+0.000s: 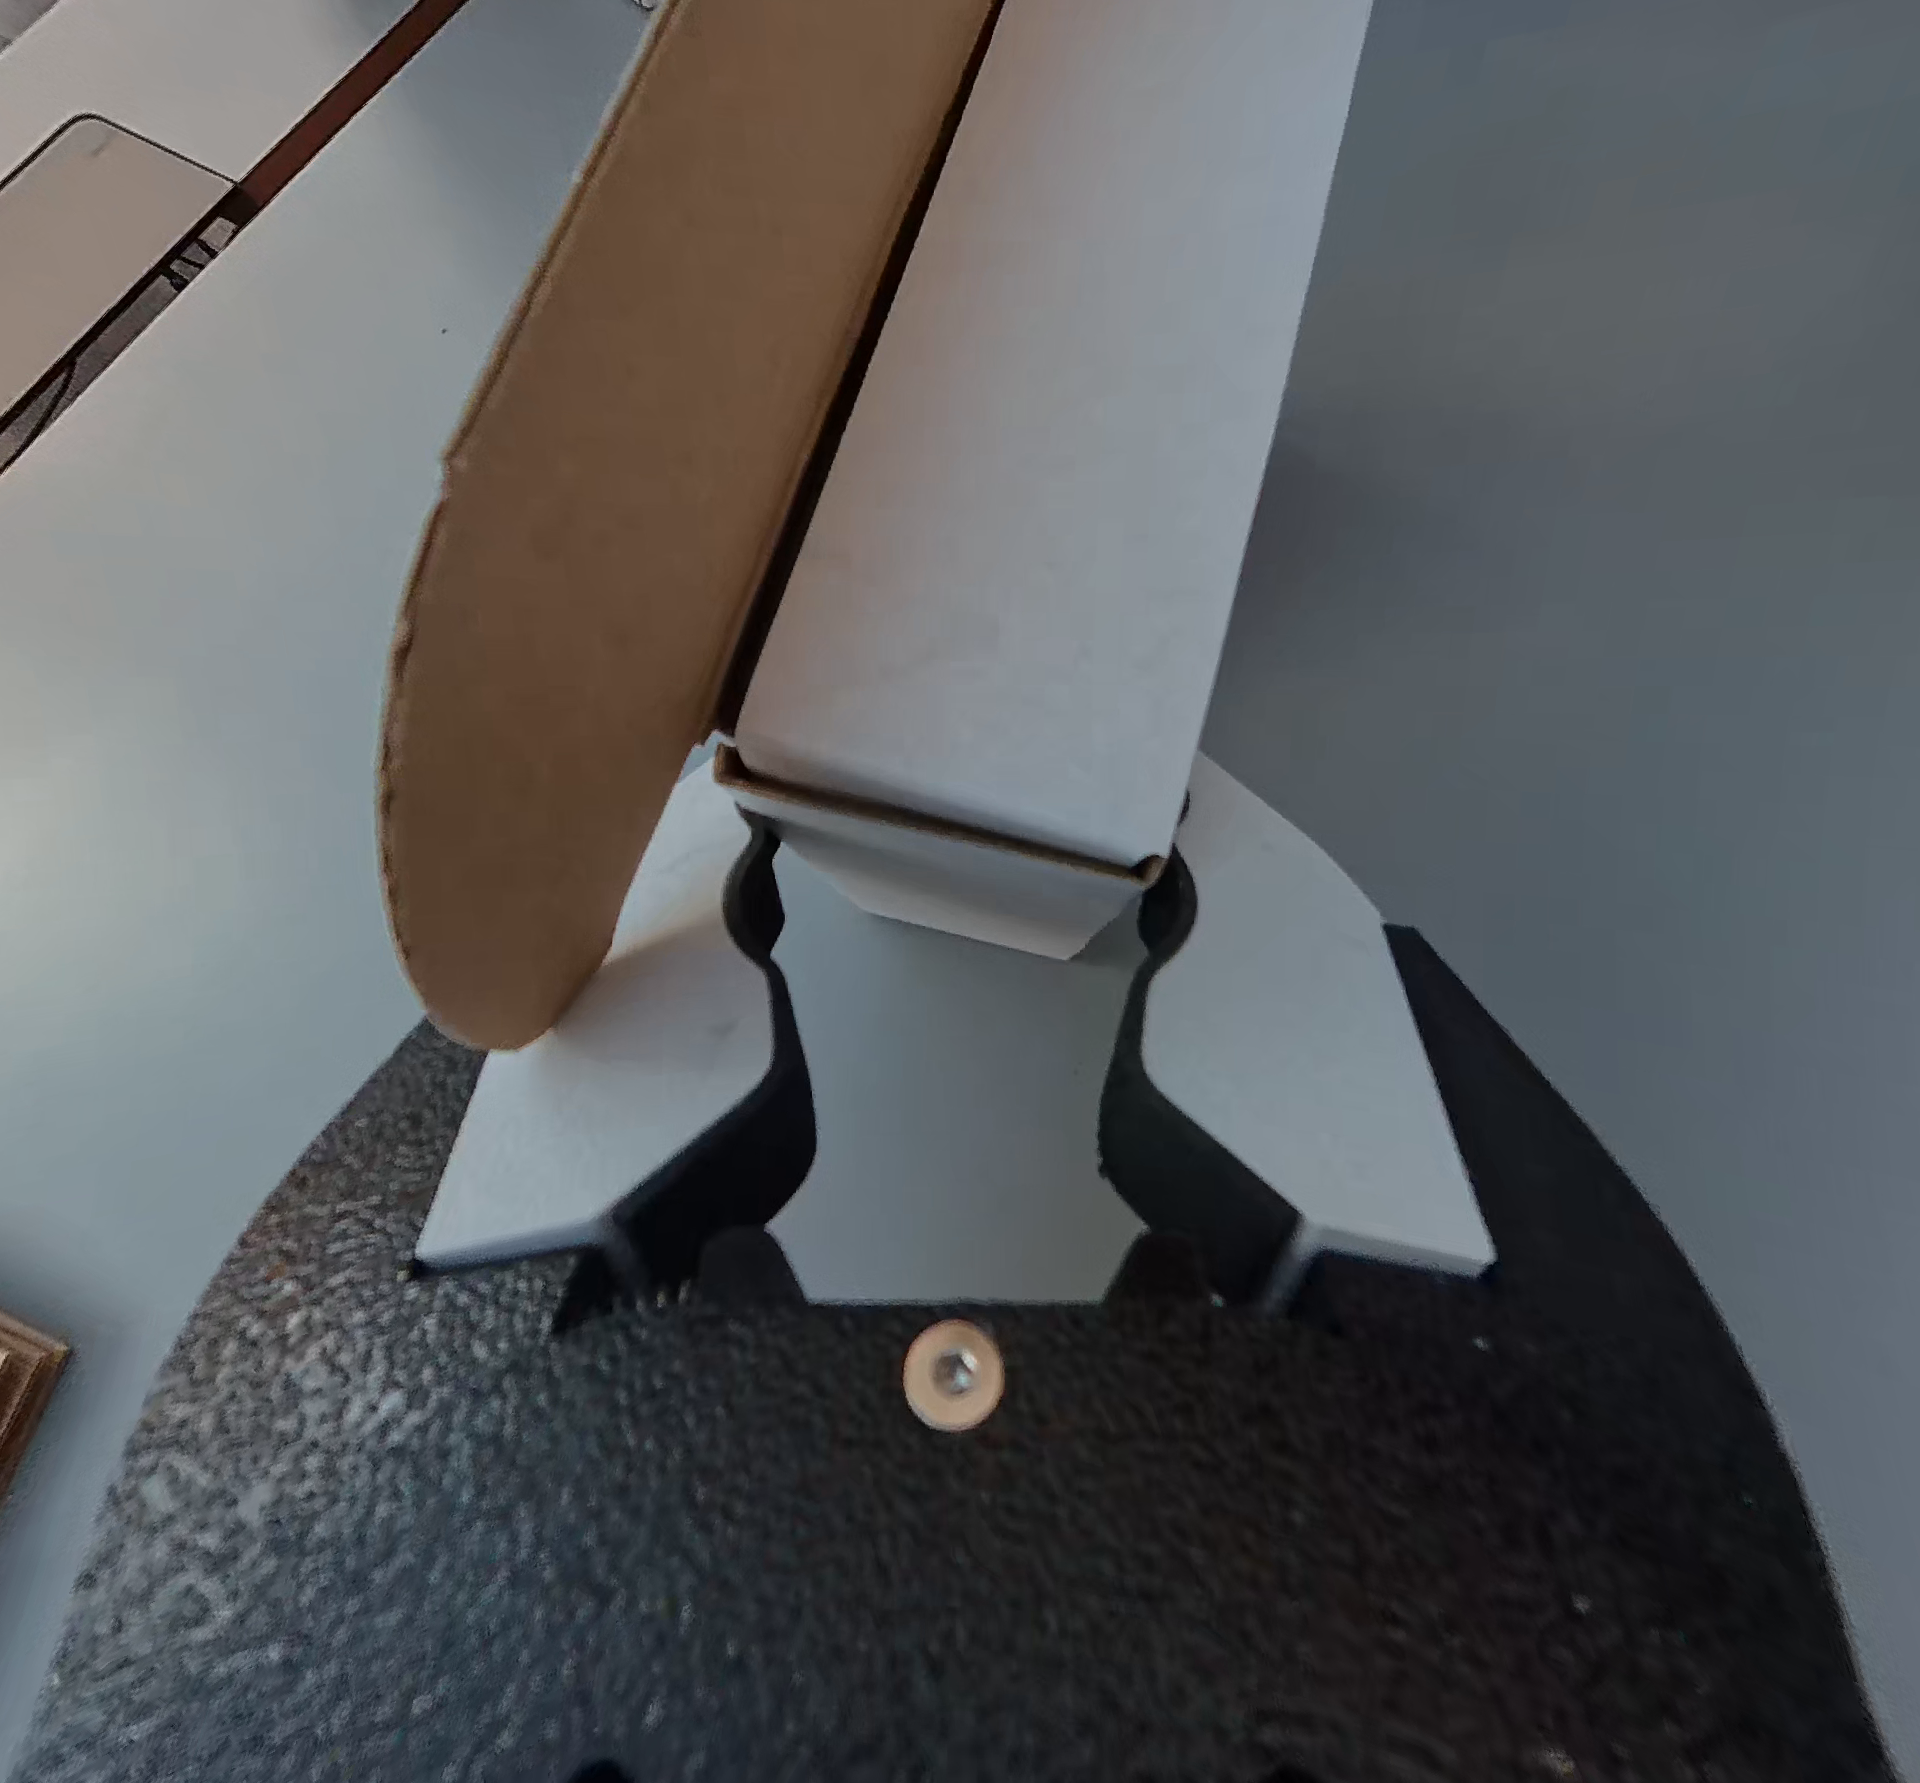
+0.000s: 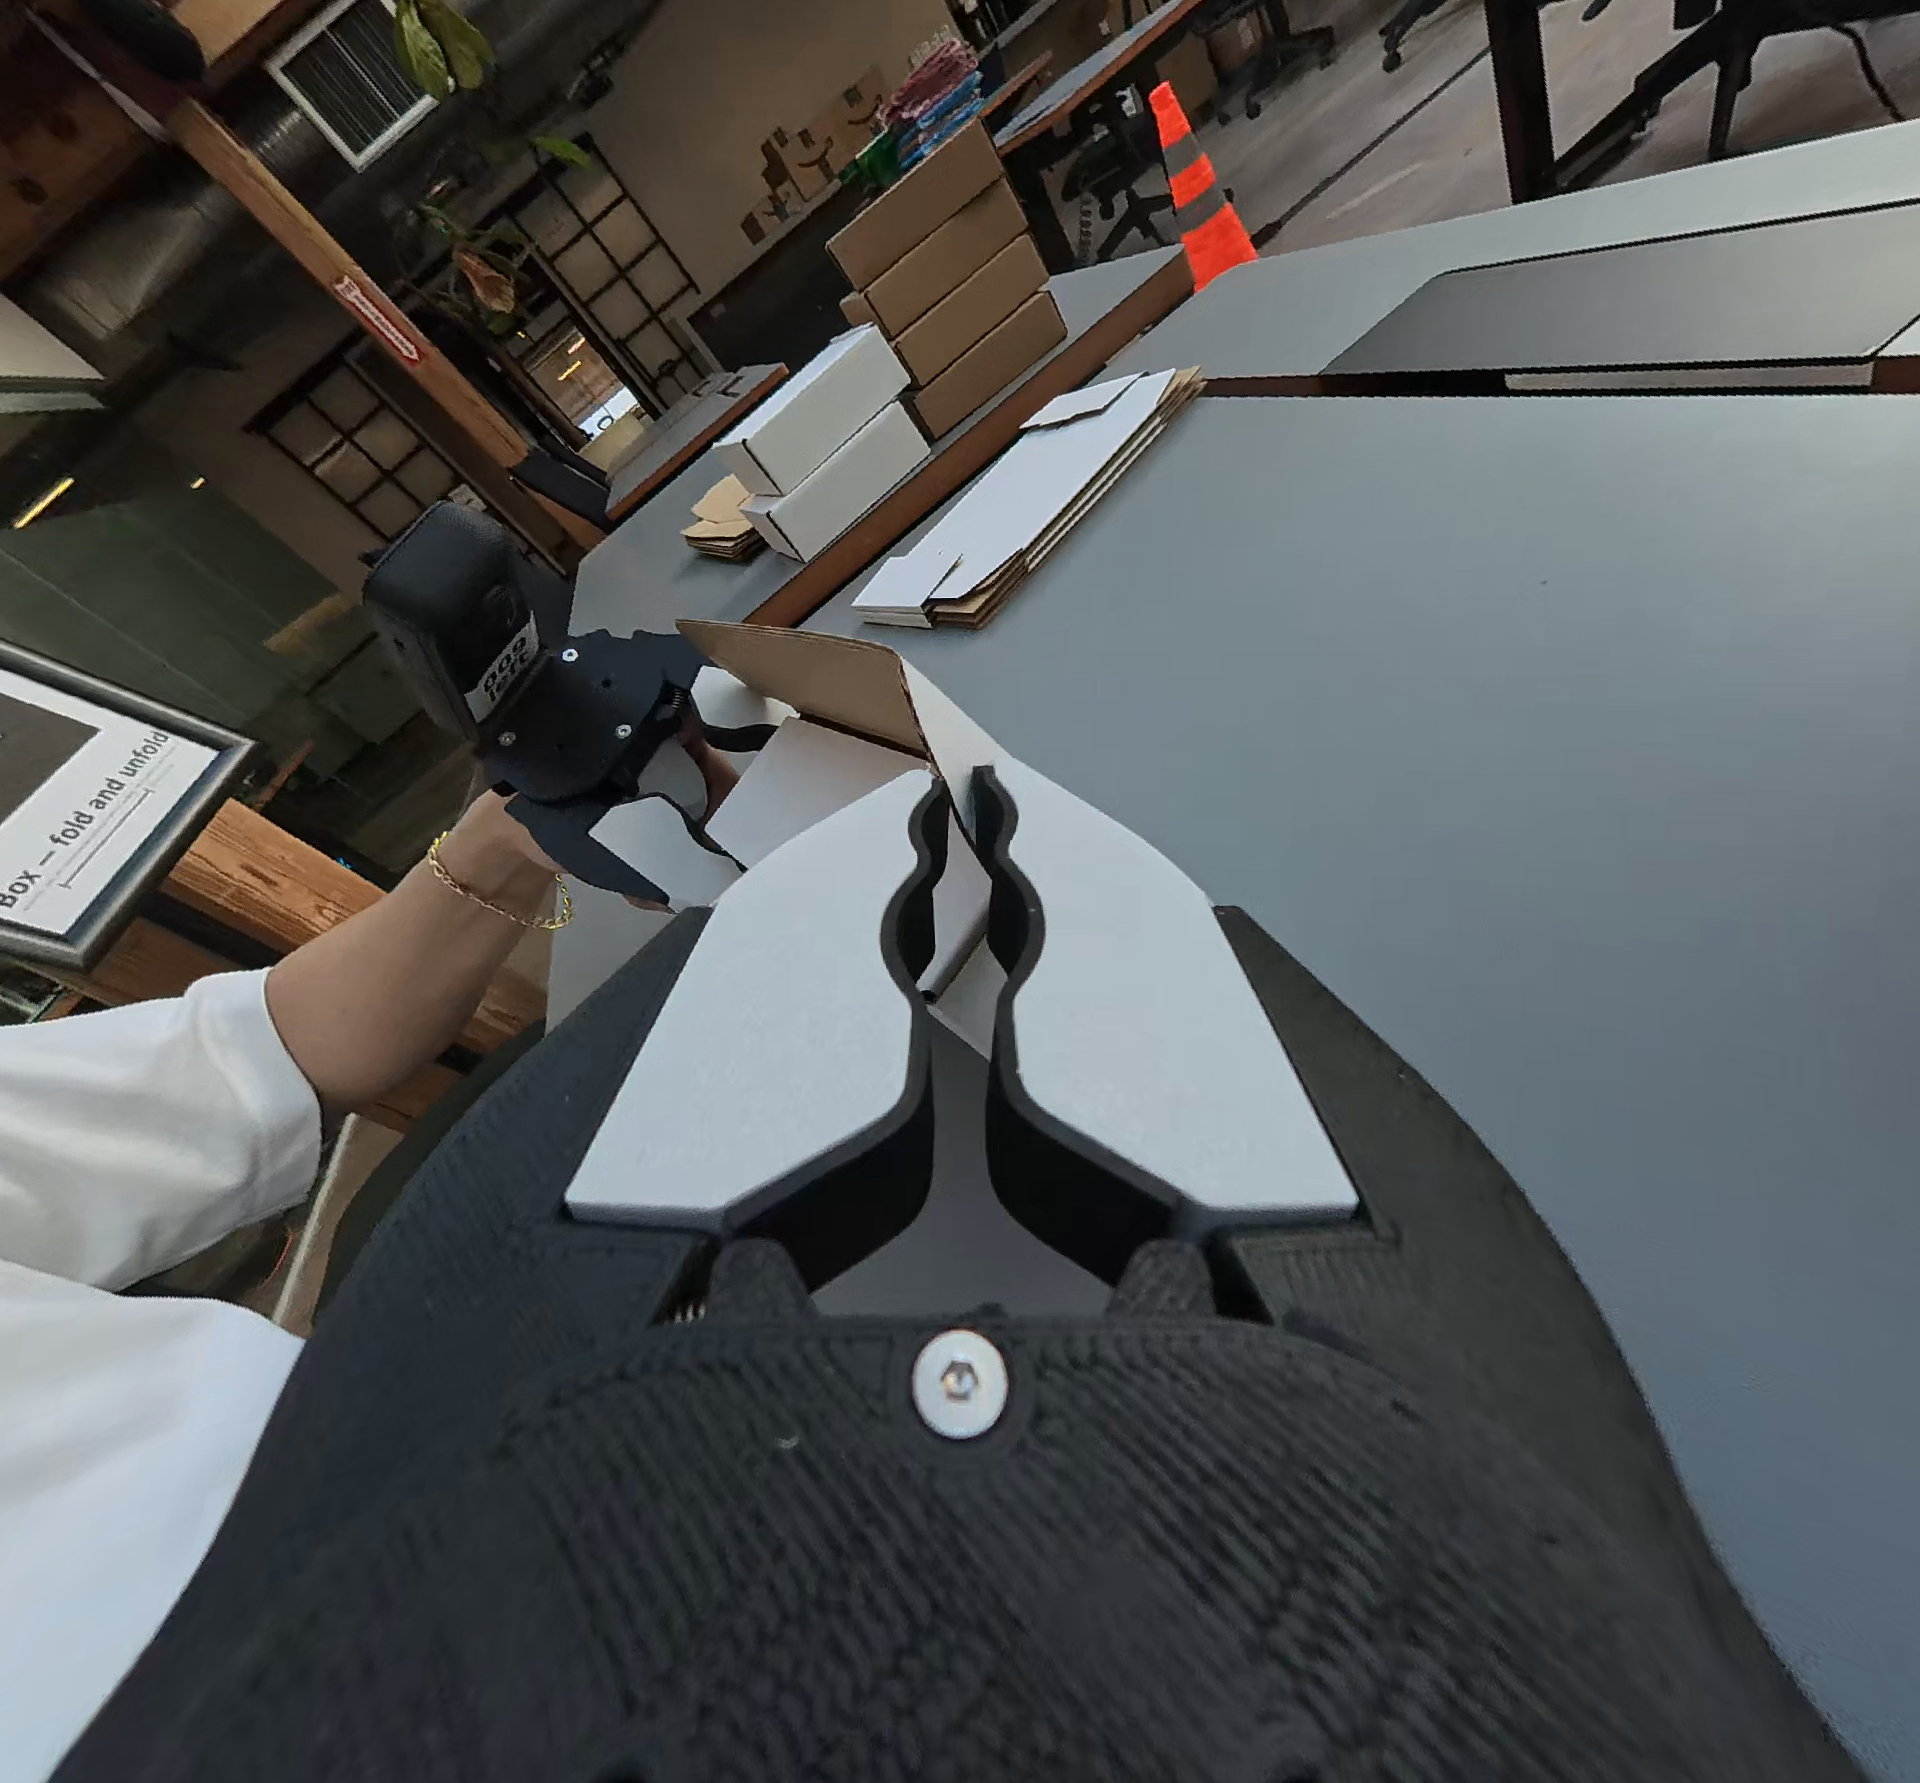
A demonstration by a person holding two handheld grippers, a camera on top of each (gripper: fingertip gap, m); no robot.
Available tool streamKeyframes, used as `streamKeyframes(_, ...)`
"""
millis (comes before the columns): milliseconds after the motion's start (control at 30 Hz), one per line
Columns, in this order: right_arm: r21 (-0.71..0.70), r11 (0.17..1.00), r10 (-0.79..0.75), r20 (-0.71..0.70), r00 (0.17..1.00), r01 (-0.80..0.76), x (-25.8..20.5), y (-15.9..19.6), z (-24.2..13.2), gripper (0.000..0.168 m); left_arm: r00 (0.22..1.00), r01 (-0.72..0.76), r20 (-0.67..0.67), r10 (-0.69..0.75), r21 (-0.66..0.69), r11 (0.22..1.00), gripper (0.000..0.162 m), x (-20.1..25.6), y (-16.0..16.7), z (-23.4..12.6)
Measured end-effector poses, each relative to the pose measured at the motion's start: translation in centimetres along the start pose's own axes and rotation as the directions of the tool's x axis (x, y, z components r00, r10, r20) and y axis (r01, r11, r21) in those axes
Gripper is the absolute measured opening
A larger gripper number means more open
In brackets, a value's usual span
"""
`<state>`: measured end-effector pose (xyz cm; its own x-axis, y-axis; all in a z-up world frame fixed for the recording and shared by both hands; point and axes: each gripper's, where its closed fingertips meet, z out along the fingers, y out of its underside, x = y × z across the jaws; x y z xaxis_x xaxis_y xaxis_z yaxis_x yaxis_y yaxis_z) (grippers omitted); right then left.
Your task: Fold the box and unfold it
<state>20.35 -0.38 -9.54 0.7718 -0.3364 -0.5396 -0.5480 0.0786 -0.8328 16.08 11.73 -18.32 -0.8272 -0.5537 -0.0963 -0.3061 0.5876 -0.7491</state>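
Both grippers clamped on white cardboard box (image 1: 1049, 445), long axis running away from left gripper (image 1: 961, 886), right gripper (image 2: 961, 824) at far end.

The box (image 1: 1060, 445) is matt cardboard, white outside, raw brown inside its lid (image 1: 665, 486). Beneath the box, the table (image 1: 1621, 590) looks smooth matt grey. Nearest the box, the left gripper (image 1: 961, 892) is rough, grainy black plastic.
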Motion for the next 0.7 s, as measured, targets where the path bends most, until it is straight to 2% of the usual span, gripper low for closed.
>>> streamKeyframes(200,-0.024,0.995,-0.097,-0.139,0.986,0.094,0.1,0.5,0.6,0.006,1.0,0.025,0.007,-0.025,-0.018,1.0,0.068,-0.1,-0.1,0.2)
streamKeyframes(333,0.016,0.997,-0.069,-0.127,0.989,0.072,-0.3,0.3,0.9,0.007,0.999,0.041,0.006,-0.041,0.004,0.999,0.068,-0.2,0.0,0.1)
streamKeyframes(467,-0.042,0.986,-0.165,-0.201,0.966,0.16,0.2,0.9,1.0,0.006,0.999,0.046,0.024,-0.045,-0.016,0.999,0.068,-0.2,0.0,0.2)
streamKeyframes(600,-0.035,0.991,-0.131,-0.179,0.975,0.127,0.3,1.4,0.7,0.006,0.999,0.04,0.023,-0.04,-0.015,0.999,0.068,-0.2,0.0,0.2)
streamKeyframes(700,-0.061,0.982,-0.189,-0.212,0.959,0.18,0.5,1.8,0.7,0.005,0.999,0.049,0.022,-0.049,-0.014,0.999,0.069,-0.2,0.0,0.3)
